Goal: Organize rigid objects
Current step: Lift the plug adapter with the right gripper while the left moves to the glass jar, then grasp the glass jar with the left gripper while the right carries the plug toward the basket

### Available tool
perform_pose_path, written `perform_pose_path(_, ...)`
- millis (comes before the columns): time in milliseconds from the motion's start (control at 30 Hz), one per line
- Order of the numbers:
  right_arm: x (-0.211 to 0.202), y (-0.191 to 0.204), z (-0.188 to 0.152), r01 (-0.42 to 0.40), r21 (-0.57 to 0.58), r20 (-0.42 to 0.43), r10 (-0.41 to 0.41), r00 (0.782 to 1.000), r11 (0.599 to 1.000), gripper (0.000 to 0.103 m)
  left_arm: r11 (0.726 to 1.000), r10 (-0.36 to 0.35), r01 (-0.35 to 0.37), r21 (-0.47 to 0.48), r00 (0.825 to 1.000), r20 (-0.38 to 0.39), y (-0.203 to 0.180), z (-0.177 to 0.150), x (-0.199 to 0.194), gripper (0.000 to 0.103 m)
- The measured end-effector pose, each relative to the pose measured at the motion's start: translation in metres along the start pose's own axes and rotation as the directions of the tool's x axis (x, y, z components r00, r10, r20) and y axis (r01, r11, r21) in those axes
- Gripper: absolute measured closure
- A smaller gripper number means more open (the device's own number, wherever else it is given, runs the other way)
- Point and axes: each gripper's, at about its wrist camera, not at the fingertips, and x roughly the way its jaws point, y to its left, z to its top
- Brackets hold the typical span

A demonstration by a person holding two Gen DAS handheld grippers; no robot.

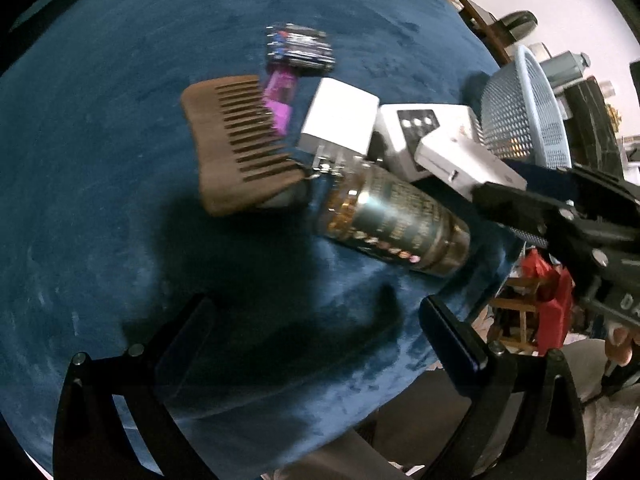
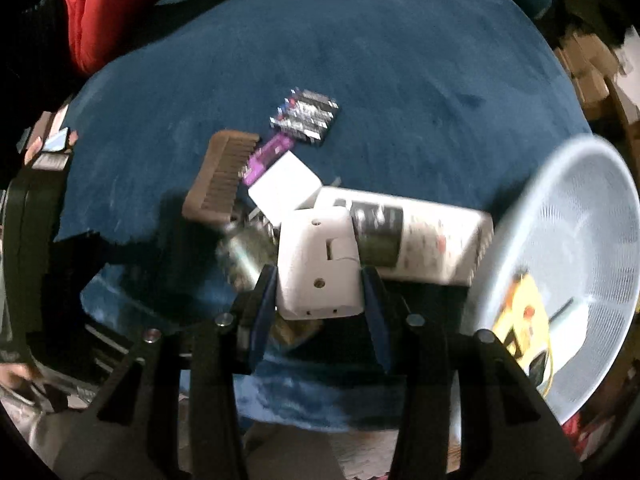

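Right gripper (image 2: 320,280) at lower centre, fingers clamped on a white device (image 2: 318,262), pale mesh basket (image 2: 580,208) at right edge holding a yellow item (image 2: 520,320), left gripper (image 1: 316,344) spread apart over blue cloth (image 1: 100,160), wooden comb (image 1: 236,140) mid-frame beside a lying bottle (image 1: 392,216)

Bottle (image 1: 390,218): I can't read its blurred label; from the right wrist, the white device (image 2: 318,266) hides most of it.
Basket (image 2: 560,256): smeared by motion and cut off at the right edge; I can't identify the yellow thing (image 2: 524,320) inside.
Small dark pack (image 1: 301,49): print too blurred to read.
Comb (image 1: 236,142): lower end blurred.
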Motion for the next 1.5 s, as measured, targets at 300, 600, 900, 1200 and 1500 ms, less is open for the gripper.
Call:
perform_pose_path(300,-0.04,-0.061,-0.033,-0.047,0.087,0.054,0.042,0.998,0.995,0.06,0.985,0.085,-0.089,0.147,0.996,0.029,-0.044,0.005,0.0,0.0)
perform_pose_path(600,-0.044,-0.078,-0.041,-0.073,0.12,0.079,0.064,0.995,0.99,0.06,0.968,0.147,-0.148,0.204,0.989,0.02,-0.056,0.017,0.009,0.0)
perform_pose_path(900,-0.046,-0.088,-0.048,-0.077,0.13,0.072,0.068,0.995,0.989,0.06,0.969,0.166,-0.159,0.19,0.986,-0.021,-0.064,0.026,0.034,0.014)
perform_pose_path(1200,-0.056,-0.094,-0.06,-0.073,0.127,0.088,0.062,0.994,0.989,0.06,0.971,0.125,-0.124,0.203,0.992,0.009,-0.057,0.009,0.011,0.014)
perform_pose_path(1500,-0.085,-0.116,-0.091,-0.168,0.168,0.16,0.141,0.977,0.971,0.06,0.913,0.13,-0.118,0.391,0.991,-0.005,-0.106,-0.013,-0.013,0.013)
